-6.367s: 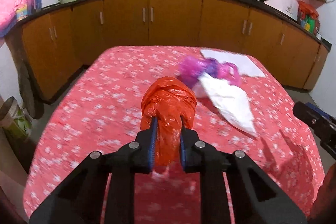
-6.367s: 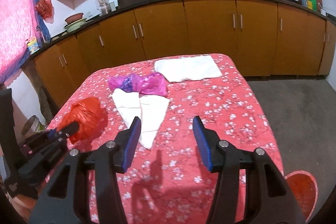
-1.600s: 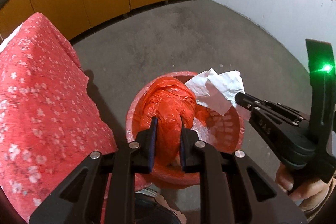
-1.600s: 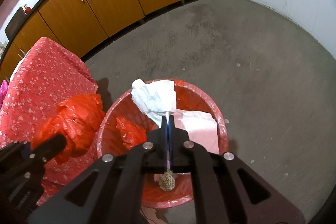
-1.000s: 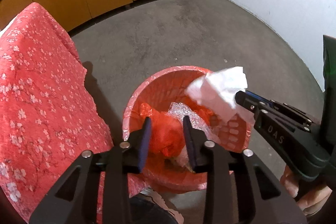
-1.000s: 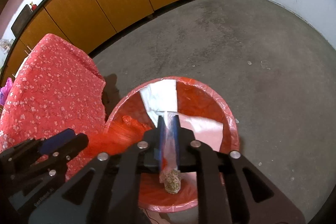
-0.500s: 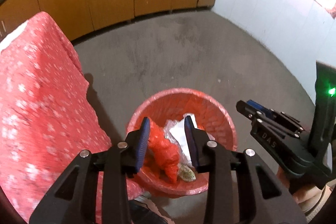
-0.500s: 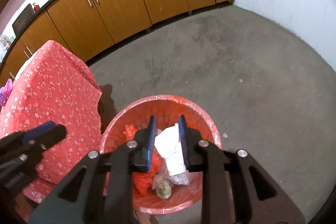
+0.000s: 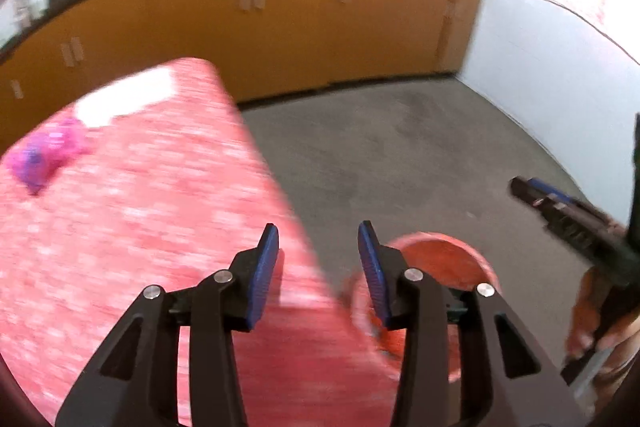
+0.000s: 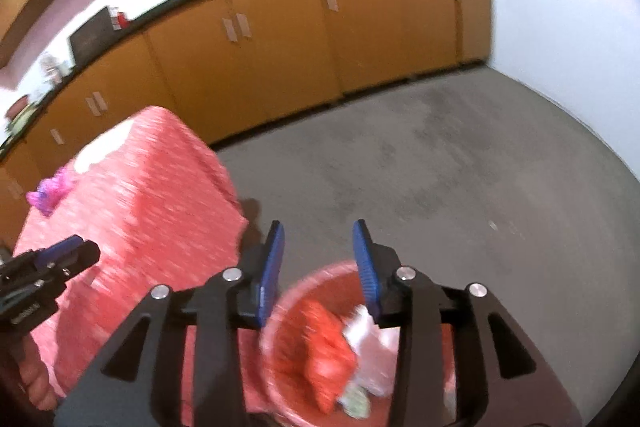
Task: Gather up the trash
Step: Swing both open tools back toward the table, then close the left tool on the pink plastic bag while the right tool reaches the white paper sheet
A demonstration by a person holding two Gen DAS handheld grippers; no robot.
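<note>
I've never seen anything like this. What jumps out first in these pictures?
Probably the red waste basket on the grey floor, with an orange-red bag and white paper inside, right below the open right hand-held gripper. Beside it stands a table under a red flowered cloth, where a pink bag lies near the far end. The left hand-held gripper is open and empty too.

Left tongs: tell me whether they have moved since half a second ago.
Yes. The left tongs have swung up and leftward off the red bin, now over the table edge.
</note>
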